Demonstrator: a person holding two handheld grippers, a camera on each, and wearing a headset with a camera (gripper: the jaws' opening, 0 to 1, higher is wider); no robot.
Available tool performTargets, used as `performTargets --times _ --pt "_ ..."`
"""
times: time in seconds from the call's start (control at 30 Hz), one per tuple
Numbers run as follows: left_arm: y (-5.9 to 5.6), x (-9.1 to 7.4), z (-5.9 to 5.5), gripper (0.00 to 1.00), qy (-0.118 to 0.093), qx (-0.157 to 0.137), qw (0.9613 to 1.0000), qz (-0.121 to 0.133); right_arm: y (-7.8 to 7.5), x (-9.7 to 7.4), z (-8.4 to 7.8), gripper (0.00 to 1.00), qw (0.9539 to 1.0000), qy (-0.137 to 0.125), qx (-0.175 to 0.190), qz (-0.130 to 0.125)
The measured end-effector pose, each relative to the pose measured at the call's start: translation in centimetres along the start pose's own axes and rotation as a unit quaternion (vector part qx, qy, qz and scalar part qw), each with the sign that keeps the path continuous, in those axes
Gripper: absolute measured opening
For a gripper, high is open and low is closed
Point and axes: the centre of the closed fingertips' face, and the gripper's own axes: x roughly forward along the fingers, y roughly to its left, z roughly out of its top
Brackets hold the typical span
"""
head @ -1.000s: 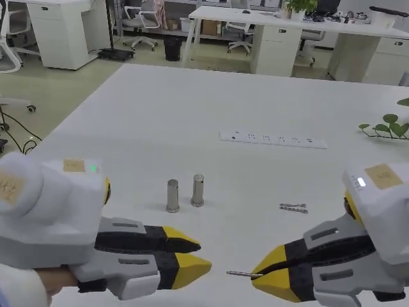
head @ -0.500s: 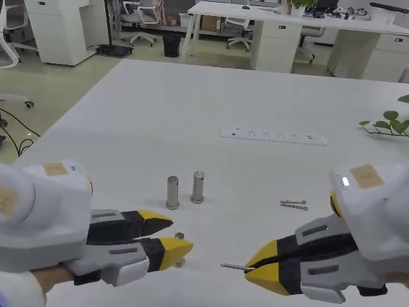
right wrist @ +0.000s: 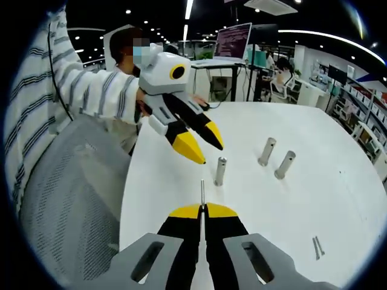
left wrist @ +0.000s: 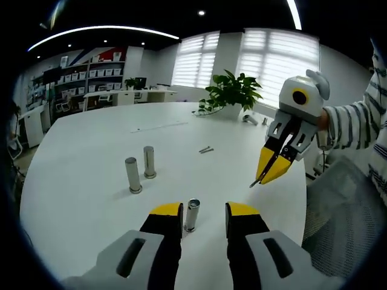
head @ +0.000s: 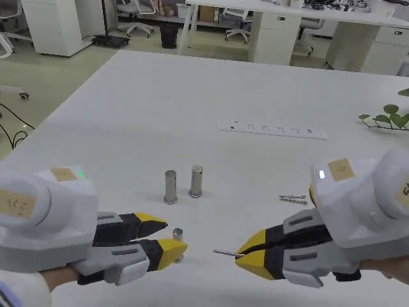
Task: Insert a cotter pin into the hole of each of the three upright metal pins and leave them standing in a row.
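Observation:
Two metal pins (head: 170, 187) (head: 196, 181) stand upright side by side mid-table. A third metal pin (head: 177, 235) stands nearer me, between the tips of my left gripper (head: 172, 235), which is open. The left gripper view shows this pin (left wrist: 192, 215) just ahead of the spread jaws of the left gripper (left wrist: 204, 211), not clamped. My right gripper (head: 239, 253) is shut on a thin cotter pin (head: 227, 253), whose free end points left toward the third pin. In the right gripper view the cotter pin (right wrist: 202, 193) points at that pin (right wrist: 221, 171), a short gap away.
Two spare cotter pins (head: 293, 199) lie on the white table right of the standing pins. A white power strip (head: 271, 130) lies farther back and plant leaves (head: 386, 120) reach in at the right edge. Desks and chairs stand beyond the table.
My left gripper has drawn back to the left, uncovering the third pin between its tips. My right gripper has carried the cotter pin slightly left, toward that pin.

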Motion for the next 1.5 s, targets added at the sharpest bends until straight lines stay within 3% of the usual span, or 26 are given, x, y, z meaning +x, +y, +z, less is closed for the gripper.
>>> performTargets --times 0.3,0.8,1.5 --pt "0.7 0.7 -1.5 0.27 0.014 -0.010 0.9998 0.007 -1.1 1.0 0.0 0.02 1.0000 0.005 0.007 -0.004" --pt "1.0 2.0 -2.7 0.25 0.024 -0.020 0.9995 0.008 -1.9 2.2 -0.1 0.02 0.9998 0.013 0.015 -0.004" --pt "1.7 3.2 -3.3 0.17 0.023 -0.021 0.9992 0.024 -2.8 3.2 -0.2 0.02 0.9996 0.021 0.018 -0.004"
